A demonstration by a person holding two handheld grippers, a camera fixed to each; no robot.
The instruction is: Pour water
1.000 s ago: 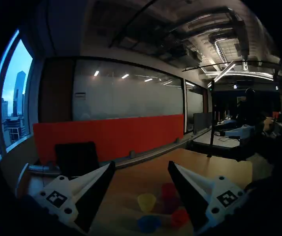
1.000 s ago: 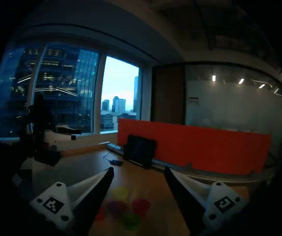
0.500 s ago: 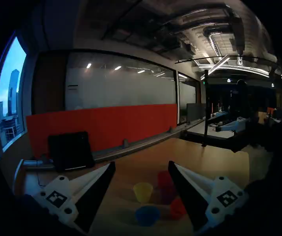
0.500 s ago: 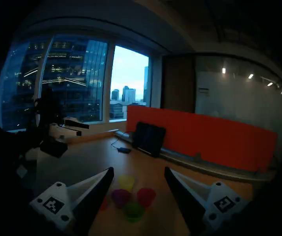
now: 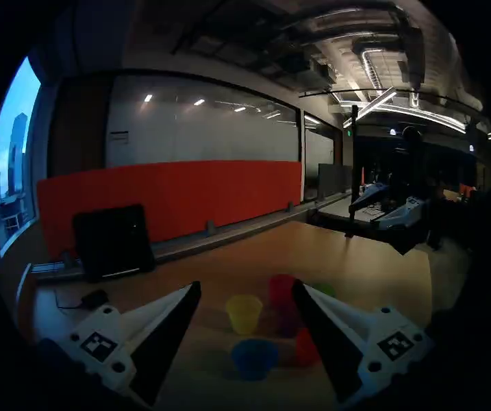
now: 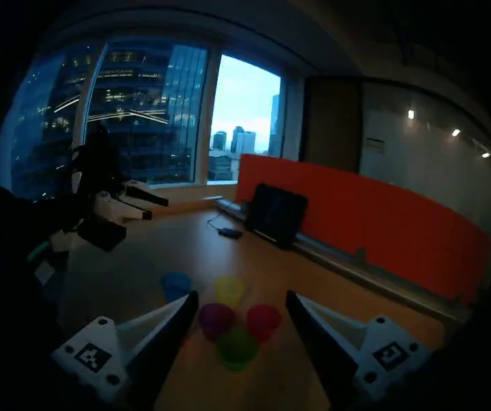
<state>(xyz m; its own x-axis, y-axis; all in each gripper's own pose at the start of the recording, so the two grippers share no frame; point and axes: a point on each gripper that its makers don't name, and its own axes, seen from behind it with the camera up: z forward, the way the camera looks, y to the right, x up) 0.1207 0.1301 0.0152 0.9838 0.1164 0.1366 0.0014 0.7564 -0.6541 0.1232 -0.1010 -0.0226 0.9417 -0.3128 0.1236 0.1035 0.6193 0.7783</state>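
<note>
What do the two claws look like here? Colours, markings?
Both alike, left claw and right claw: two white wedge-shaped fingers tapering to points, black inner faces, and a square black-and-white fiducial tag near each finger's base.

The left tool (image 5: 245,283) and the right tool (image 6: 240,294) both point forward, jaws spread wide apart.

6 small plastic cups are seen standing upright, mouths up, clustered close together on a wooden table (image 6: 177,246): a blue cup (image 6: 175,284), a yellow cup (image 6: 229,290), a purple cup (image 6: 216,320), a red cup (image 6: 263,321), a green cup (image 6: 237,348) and an orange cup (image 5: 305,346). Contents cannot be made out.
</note>
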